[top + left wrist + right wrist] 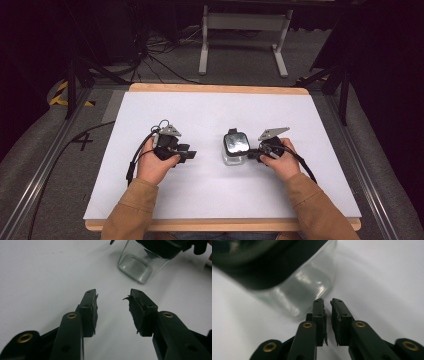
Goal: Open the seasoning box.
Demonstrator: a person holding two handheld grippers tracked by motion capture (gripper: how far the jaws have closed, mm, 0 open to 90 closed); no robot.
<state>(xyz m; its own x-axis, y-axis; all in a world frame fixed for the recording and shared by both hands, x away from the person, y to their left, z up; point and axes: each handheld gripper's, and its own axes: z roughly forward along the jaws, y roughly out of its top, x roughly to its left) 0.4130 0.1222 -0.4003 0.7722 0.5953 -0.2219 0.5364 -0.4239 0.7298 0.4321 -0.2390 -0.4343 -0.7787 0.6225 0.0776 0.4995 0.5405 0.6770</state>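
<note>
A clear glass jar [235, 148] with a black lid [236, 142] stands upright on a white table [210, 115], a little right of centre and toward the person's side. The right gripper [253, 153] sits just beside the jar's right side, tips pointing at it; in the right gripper view its jaws are almost closed, a thin slit between the pads [324, 315], gripping nothing, with the jar [294, 292] just beyond. The left gripper [189, 154] rests left of the jar, apart from it. Its jaws stand wide open and empty in the left gripper view, worn pads [136, 310] facing each other, the jar [140, 265] farther ahead. Tan sleeves [131, 210] enter from below.
</note>
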